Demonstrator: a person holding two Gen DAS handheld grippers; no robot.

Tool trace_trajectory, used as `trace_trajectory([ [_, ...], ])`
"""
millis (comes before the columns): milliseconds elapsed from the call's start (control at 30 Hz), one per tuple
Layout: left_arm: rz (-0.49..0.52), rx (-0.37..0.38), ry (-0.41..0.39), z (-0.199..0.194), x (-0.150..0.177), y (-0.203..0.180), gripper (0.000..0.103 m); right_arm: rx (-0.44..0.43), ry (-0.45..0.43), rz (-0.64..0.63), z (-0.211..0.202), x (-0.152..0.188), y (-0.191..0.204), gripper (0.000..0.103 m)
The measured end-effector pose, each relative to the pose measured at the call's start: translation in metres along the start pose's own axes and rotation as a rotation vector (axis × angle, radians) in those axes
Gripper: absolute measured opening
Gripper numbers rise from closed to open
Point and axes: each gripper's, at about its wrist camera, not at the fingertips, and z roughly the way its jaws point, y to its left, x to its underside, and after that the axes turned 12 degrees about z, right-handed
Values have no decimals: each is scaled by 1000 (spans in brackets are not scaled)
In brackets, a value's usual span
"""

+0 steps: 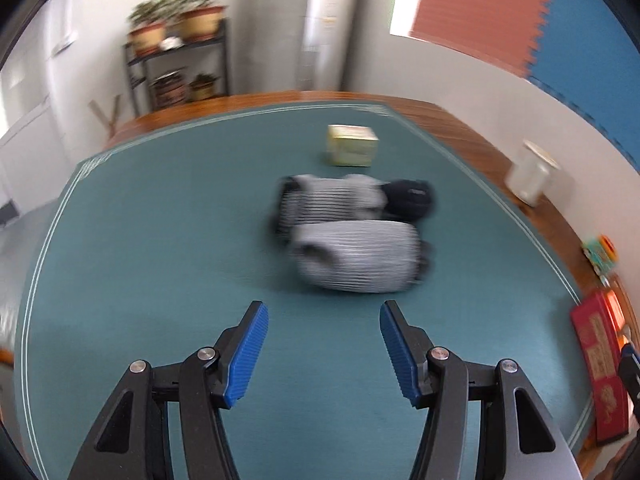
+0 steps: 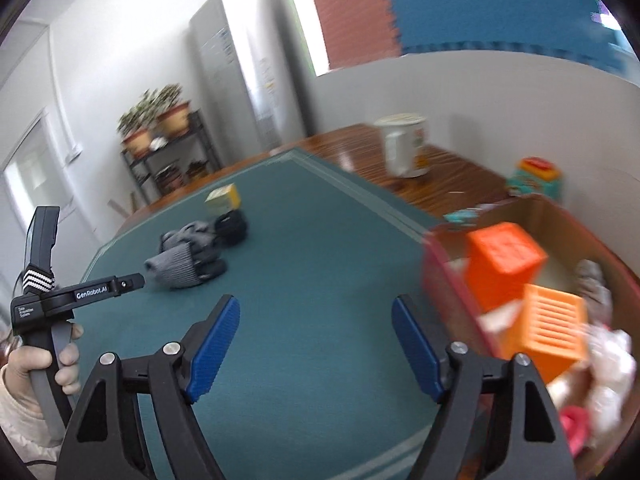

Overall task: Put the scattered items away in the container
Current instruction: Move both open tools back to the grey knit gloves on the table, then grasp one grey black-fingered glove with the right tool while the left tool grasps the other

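Note:
A pile of grey striped socks [image 1: 352, 256] with a dark rolled sock [image 1: 410, 198] lies mid-mat, just ahead of my open, empty left gripper [image 1: 324, 324]. A small yellow box [image 1: 352, 145] stands behind the pile. In the right wrist view the socks [image 2: 182, 264], dark sock [image 2: 231, 227] and yellow box [image 2: 223, 197] lie far left, with the left gripper's body [image 2: 60, 296] beside them. My right gripper [image 2: 316, 320] is open and empty above the mat, left of the cardboard container [image 2: 540, 216], which holds two orange crates [image 2: 504, 260] and other items.
The green mat [image 1: 160, 240] covers a wooden table [image 1: 460, 128]. A white jug [image 2: 404, 148] and a colourful toy [image 2: 536, 178] stand on the wood near the wall. A red box [image 1: 600, 368] lies at the mat's right edge. A plant shelf [image 1: 180, 68] stands behind.

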Motion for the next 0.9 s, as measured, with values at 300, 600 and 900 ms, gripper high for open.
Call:
trace_trajectory([
  [300,-105,-12,9,6,-4,47,60,-111,106,-190,82,-8,88,82],
  [600,-155,-4,38,16,-5,62,60,-195,222,-241,154,-10,133,82],
  [900,-153,5,77,29,-2,60,60,-204,303,-254,207,-12,147,84],
])
